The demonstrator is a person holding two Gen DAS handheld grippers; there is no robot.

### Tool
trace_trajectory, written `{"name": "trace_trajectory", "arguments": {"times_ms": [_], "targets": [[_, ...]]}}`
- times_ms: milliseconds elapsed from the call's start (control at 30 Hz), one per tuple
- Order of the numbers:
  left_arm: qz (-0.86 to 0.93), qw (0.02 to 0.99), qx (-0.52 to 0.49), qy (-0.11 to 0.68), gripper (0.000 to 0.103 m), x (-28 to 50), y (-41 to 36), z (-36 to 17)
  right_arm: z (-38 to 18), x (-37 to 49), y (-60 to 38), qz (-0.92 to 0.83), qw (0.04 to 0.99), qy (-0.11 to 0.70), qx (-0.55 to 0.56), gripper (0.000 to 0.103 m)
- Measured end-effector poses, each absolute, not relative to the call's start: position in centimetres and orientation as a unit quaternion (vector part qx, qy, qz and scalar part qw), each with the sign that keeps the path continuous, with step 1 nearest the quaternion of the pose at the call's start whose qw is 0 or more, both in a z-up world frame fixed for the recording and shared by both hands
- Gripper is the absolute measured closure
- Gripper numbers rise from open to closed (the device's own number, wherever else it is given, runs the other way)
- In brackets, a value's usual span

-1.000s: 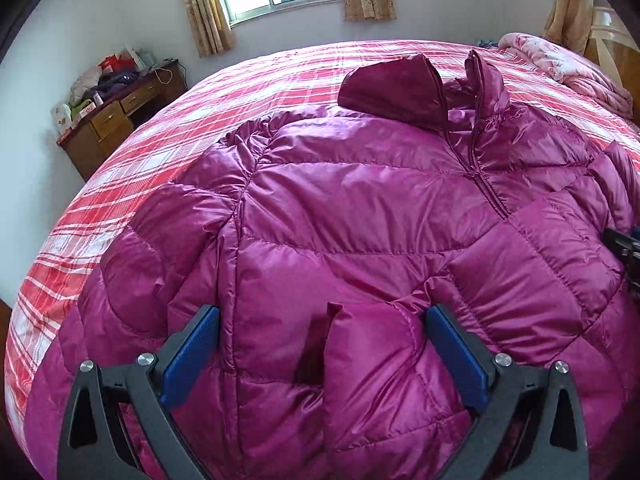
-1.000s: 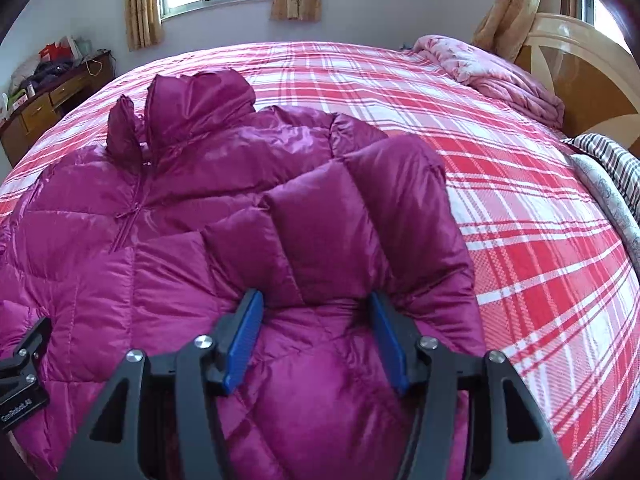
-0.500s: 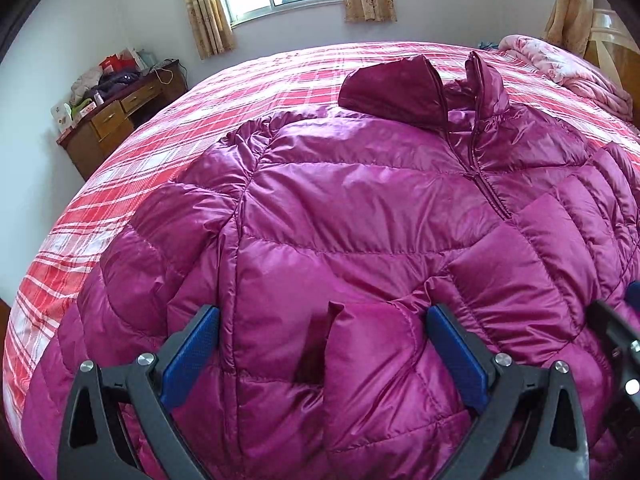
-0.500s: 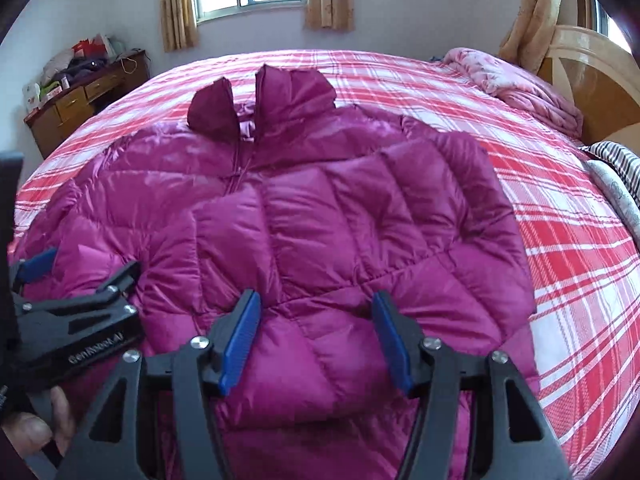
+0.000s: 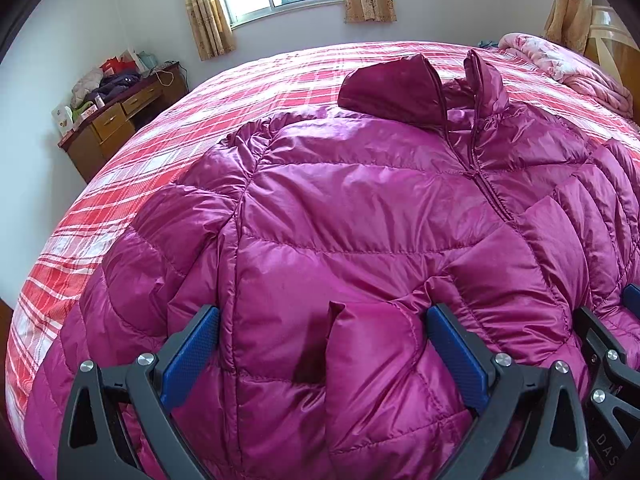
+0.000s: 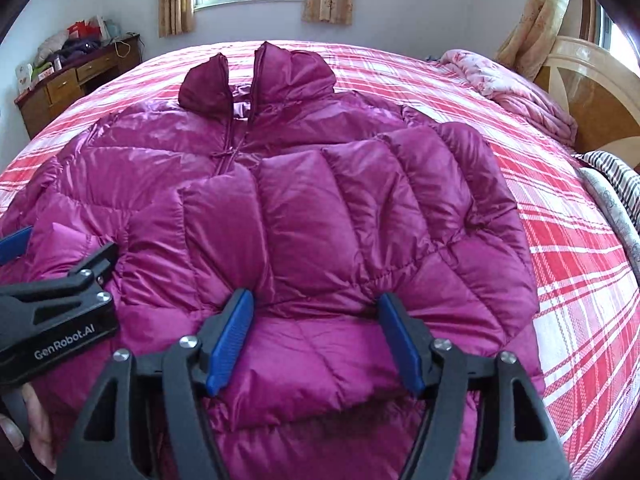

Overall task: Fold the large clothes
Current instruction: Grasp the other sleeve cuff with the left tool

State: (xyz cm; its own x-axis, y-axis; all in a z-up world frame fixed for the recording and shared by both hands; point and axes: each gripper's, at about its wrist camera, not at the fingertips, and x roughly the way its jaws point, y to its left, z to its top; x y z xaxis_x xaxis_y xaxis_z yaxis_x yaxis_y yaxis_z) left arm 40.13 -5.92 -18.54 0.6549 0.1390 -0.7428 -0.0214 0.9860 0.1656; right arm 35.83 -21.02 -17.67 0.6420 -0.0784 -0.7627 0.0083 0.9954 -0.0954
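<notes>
A magenta quilted puffer jacket (image 5: 360, 216) lies front up on the bed, collar toward the window; it also shows in the right wrist view (image 6: 304, 208). Its right sleeve is folded across the chest. My left gripper (image 5: 324, 332) is open, its jaws wide apart over the lower left of the jacket, with a raised fold of fabric between them. My right gripper (image 6: 316, 320) is open over the folded sleeve's cuff near the hem. The left gripper's body (image 6: 52, 312) appears at the left of the right wrist view.
The bed has a red plaid cover (image 6: 560, 240). A pink quilt (image 6: 512, 92) and a wooden headboard (image 6: 592, 96) are at the right. A wooden desk (image 5: 116, 128) with clutter stands by the far left wall under the window.
My right gripper has swung left and drawn back toward the jacket's hem, so the whole jacket and the left gripper now show. The left gripper has stayed put.
</notes>
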Motion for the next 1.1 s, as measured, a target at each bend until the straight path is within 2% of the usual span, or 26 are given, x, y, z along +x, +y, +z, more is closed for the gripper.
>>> {"name": "trace_trajectory", "arguments": {"times_ms": [367,633,833,1100], "targets": [[0.035,0.912,0.063,0.403,0.001,38.8,-3.9,-16.9,-17.8,35.8,-21.1,-0.028,0.906,0.420,-0.041,0.030],[0.131,0.927,0.072,0.345,0.001,32.7,8.0,-12.6,-17.7,35.7,-21.2,-0.027,0.909,0.415,-0.035,0.029],[0.225,0.904,0.031,0.362,0.001,26.7,19.1,-13.8,-17.6,35.6,-21.4,-0.025,0.910,0.413,-0.032,0.029],[0.204,0.894,-0.052,0.396,0.001,22.8,22.8,-17.5,-16.5,34.3,-21.1,-0.020,0.913,0.405,-0.038,0.028]]}}
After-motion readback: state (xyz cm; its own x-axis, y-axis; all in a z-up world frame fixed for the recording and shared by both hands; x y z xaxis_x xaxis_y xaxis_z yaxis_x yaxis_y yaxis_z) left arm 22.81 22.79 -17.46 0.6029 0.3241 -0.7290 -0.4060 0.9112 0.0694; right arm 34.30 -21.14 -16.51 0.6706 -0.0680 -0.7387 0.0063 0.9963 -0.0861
